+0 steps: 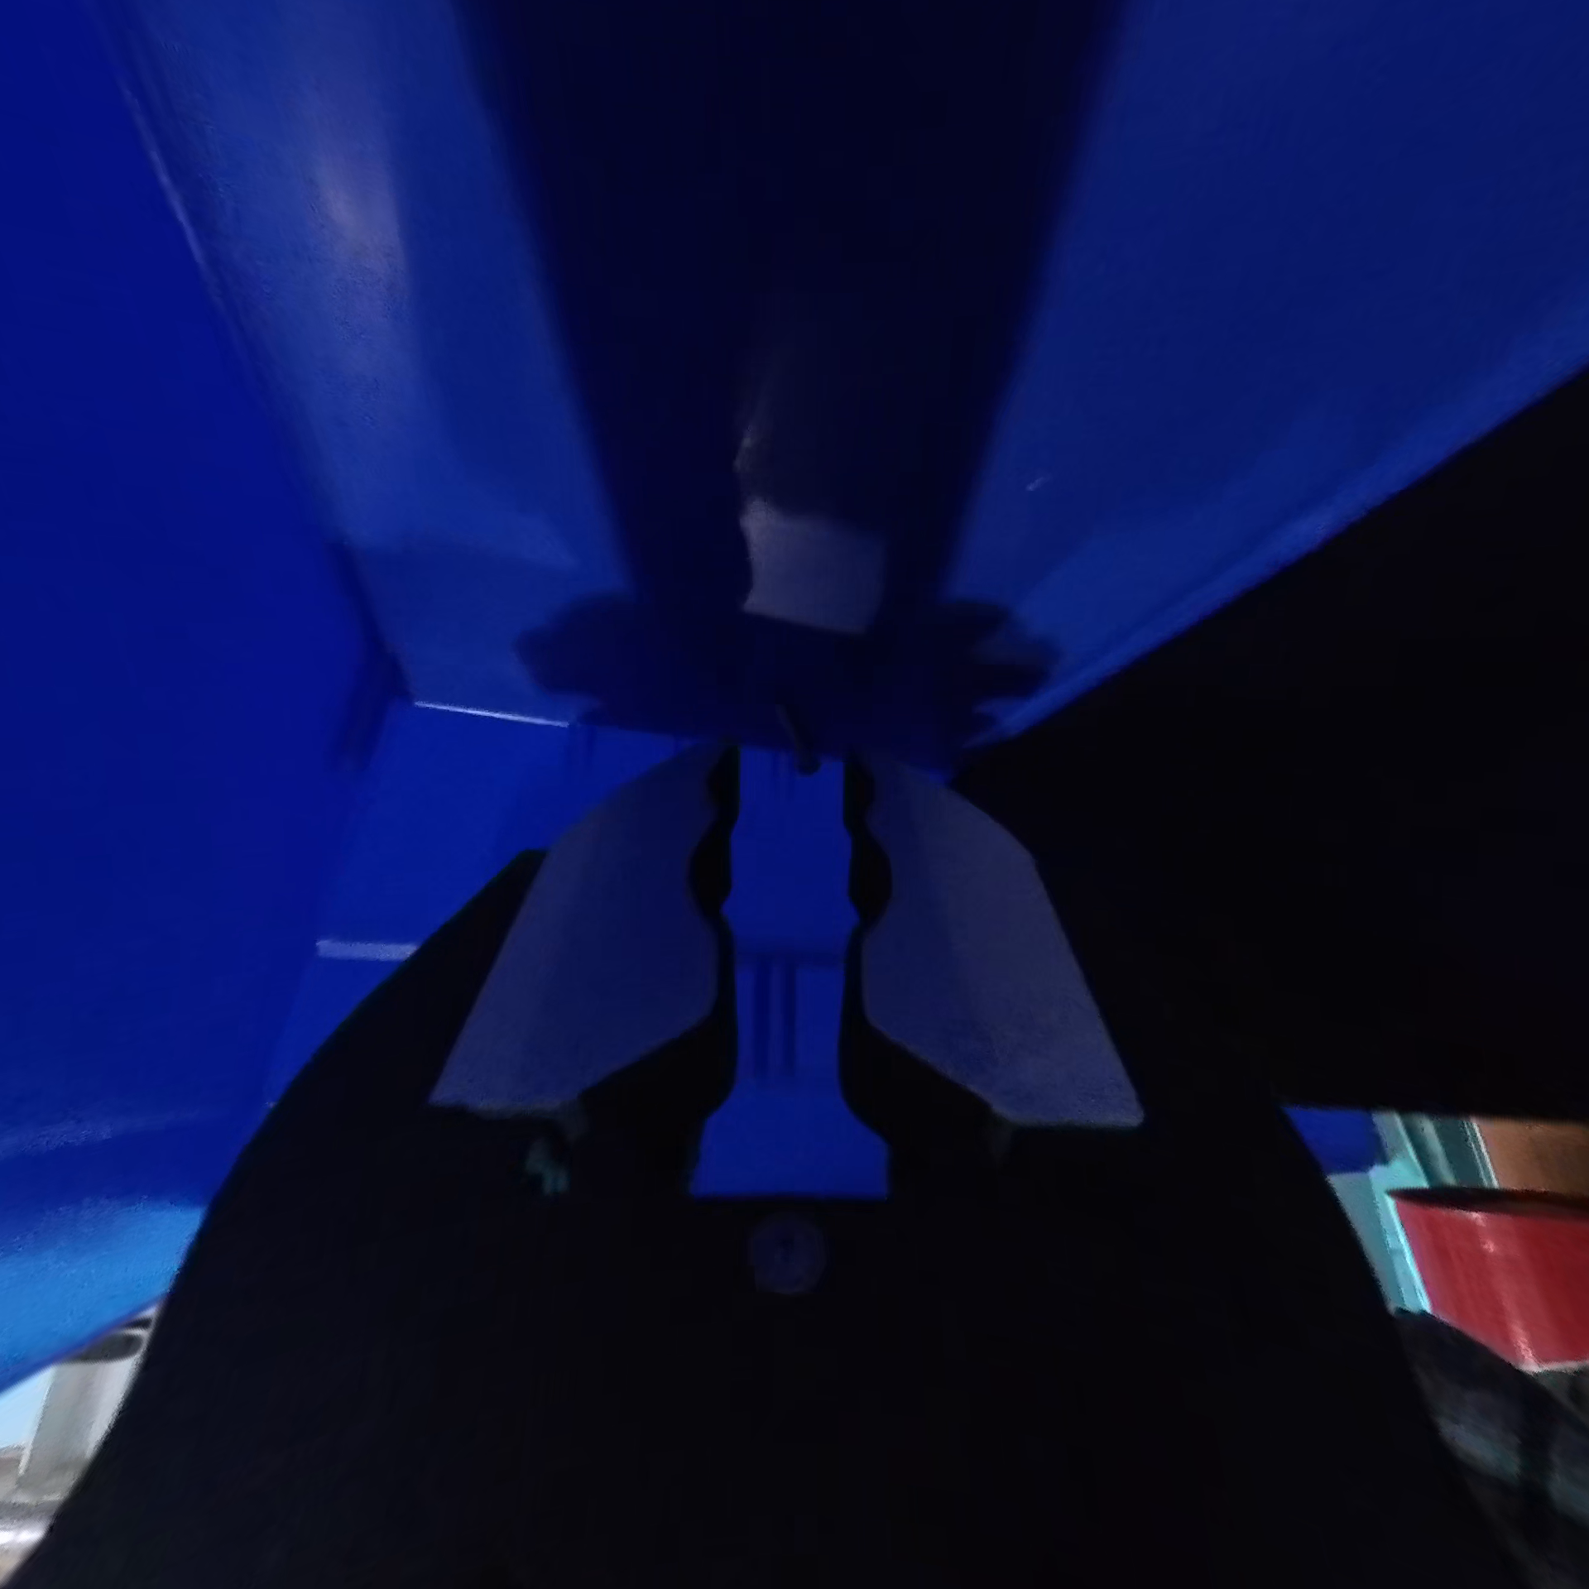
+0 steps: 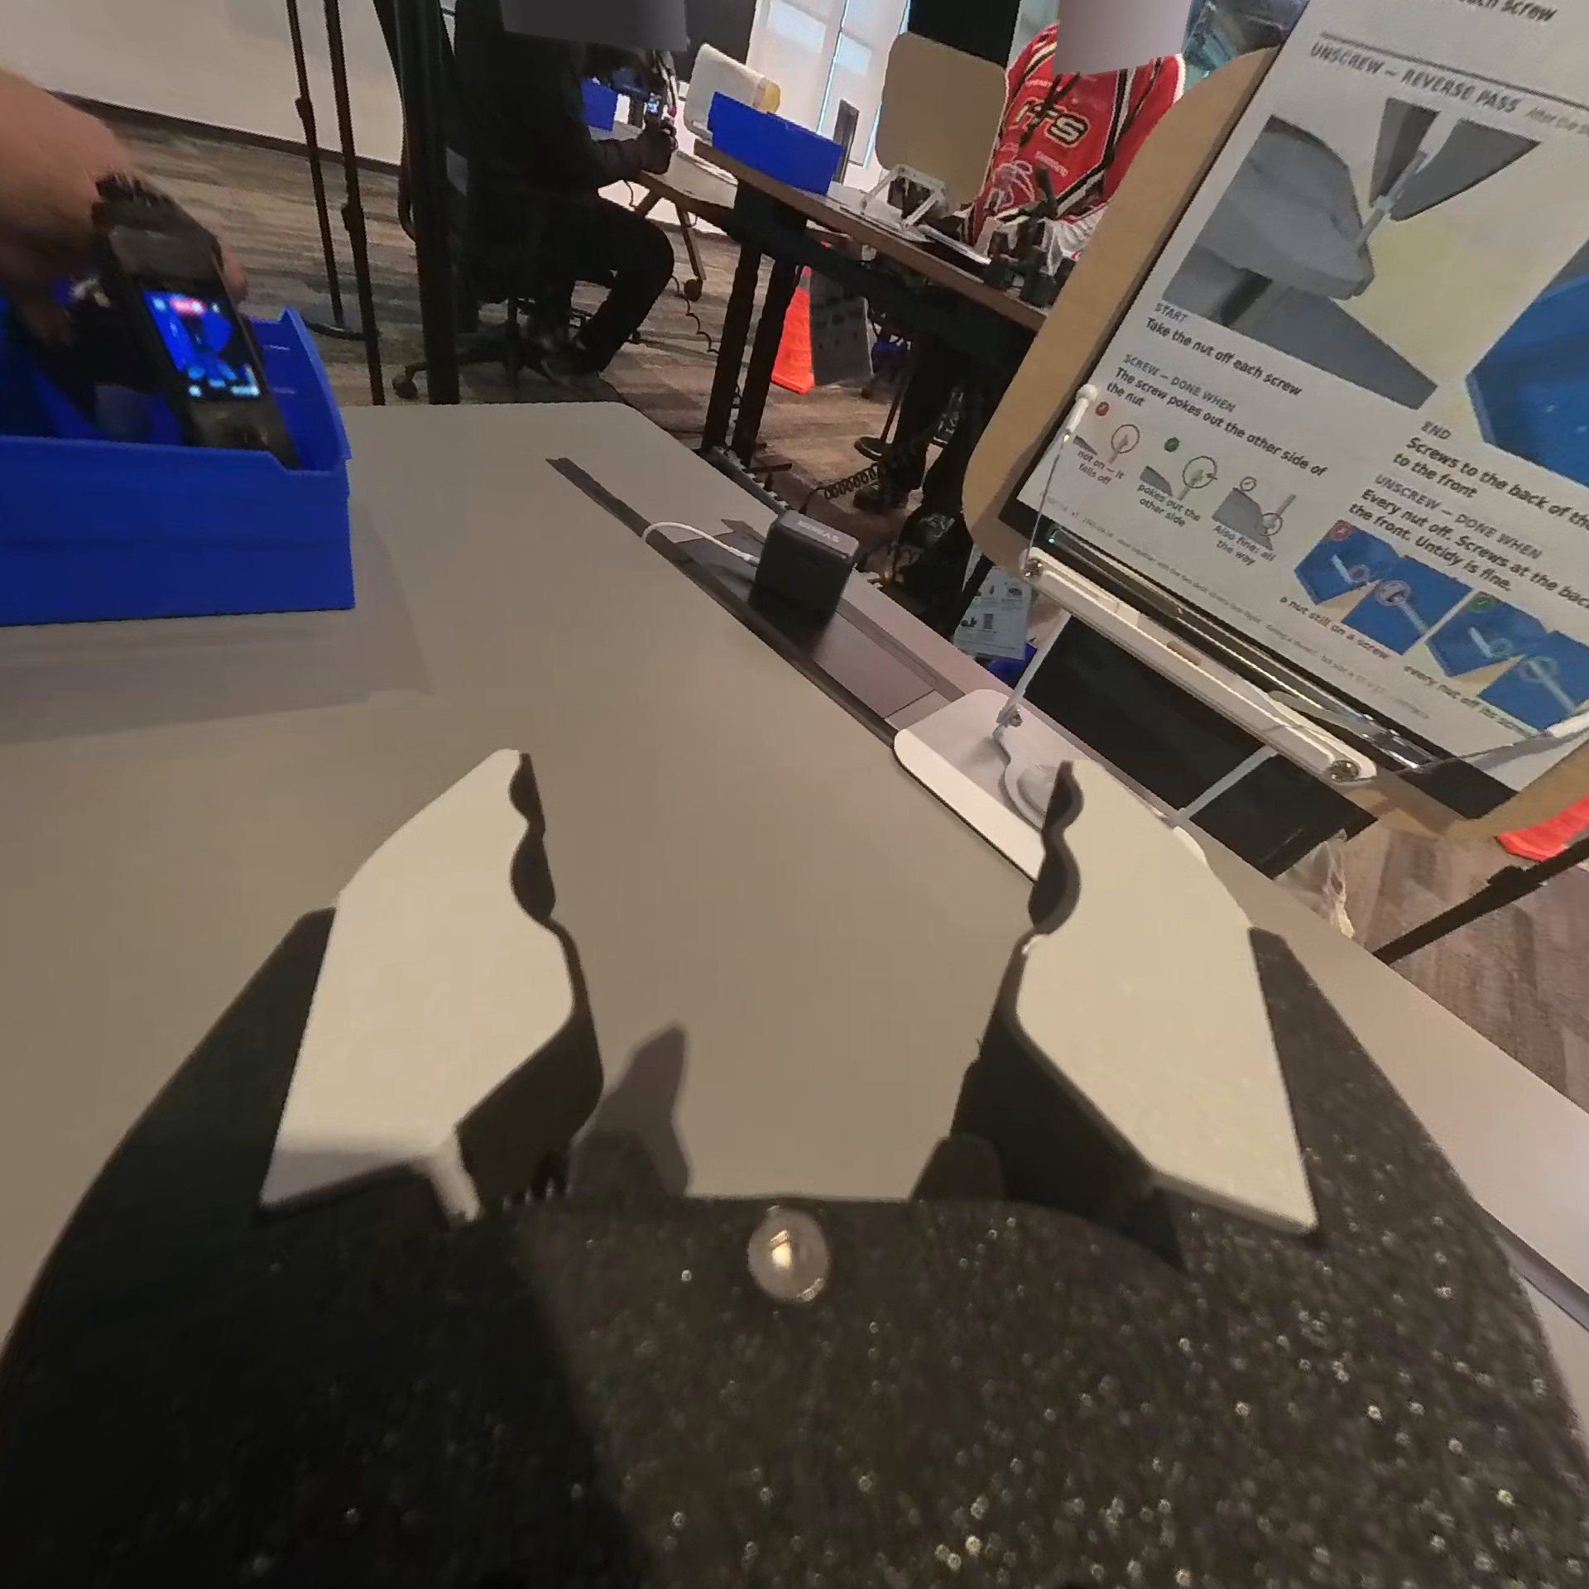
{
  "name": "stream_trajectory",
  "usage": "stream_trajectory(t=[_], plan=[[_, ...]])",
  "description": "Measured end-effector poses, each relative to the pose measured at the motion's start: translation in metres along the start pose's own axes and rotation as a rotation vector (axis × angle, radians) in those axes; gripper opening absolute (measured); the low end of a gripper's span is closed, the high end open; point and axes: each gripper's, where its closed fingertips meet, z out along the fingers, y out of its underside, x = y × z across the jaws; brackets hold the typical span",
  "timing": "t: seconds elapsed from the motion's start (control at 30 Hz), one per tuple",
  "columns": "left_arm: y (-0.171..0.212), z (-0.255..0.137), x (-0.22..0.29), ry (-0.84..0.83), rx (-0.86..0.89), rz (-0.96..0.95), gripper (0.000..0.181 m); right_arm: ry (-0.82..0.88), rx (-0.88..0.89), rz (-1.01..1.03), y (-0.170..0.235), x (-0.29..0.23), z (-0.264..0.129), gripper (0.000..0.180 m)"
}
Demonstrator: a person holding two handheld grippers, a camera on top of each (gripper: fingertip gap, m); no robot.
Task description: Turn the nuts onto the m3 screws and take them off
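My left gripper [image 1: 793,774] showed pale grey fingers on a black body, deep inside the saturated blue bin [image 1: 258,516], whose walls darkened to navy toward 12 o'clock. At 4 o'clock sat a red container [image 1: 1496,1264]. My right gripper [image 2: 795,825] had light grey fingers with black inner edges on a black, silver-speckled body over the plain grey table [image 2: 516,602]. At 10 o'clock stood the blue bin [image 2: 172,533]; at 12 o'clock, a small black charger [image 2: 804,563] with a white cable. At 2 o'clock, a white instruction sheet [image 2: 1341,361] on brown board carried blue and grey pictures. An orange cone [image 2: 793,344] stood beyond.
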Motion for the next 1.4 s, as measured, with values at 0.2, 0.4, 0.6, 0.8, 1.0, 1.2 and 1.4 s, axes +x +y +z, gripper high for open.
stream_trajectory(t=[0.2, 0.4, 0.6, 0.8, 1.0, 1.2, 1.4], plan=[[0.000, 0.006, -0.002, -0.013, -0.043, 0.000, 0.017, -0.007, -0.005, -0.001, 0.002, -0.002, 0.001, 0.110], [0.001, 0.007, -0.005, -0.045, -0.103, 0.024, 0.009, 0.003, 0.006, -0.001, -0.001, 0.000, -0.003, 0.110], [0.001, 0.006, -0.004, -0.025, -0.122, 0.012, 0.006, 0.012, 0.020, 0.003, -0.003, 0.004, -0.011, 0.110], [0.003, 0.004, 0.001, 0.022, -0.037, -0.039, 0.003, 0.014, 0.035, 0.012, -0.002, 0.005, -0.019, 0.109], [0.009, -0.010, -0.004, 0.013, 0.043, -0.085, 0.002, 0.019, 0.041, 0.017, -0.002, 0.006, -0.025, 0.109], [0.006, -0.026, -0.001, 0.045, 0.151, -0.122, 0.002, 0.020, 0.043, 0.022, -0.001, 0.006, -0.028, 0.109], [0.011, -0.056, 0.004, 0.089, 0.310, -0.212, 0.002, 0.018, 0.053, 0.032, 0.000, 0.008, -0.034, 0.109]])
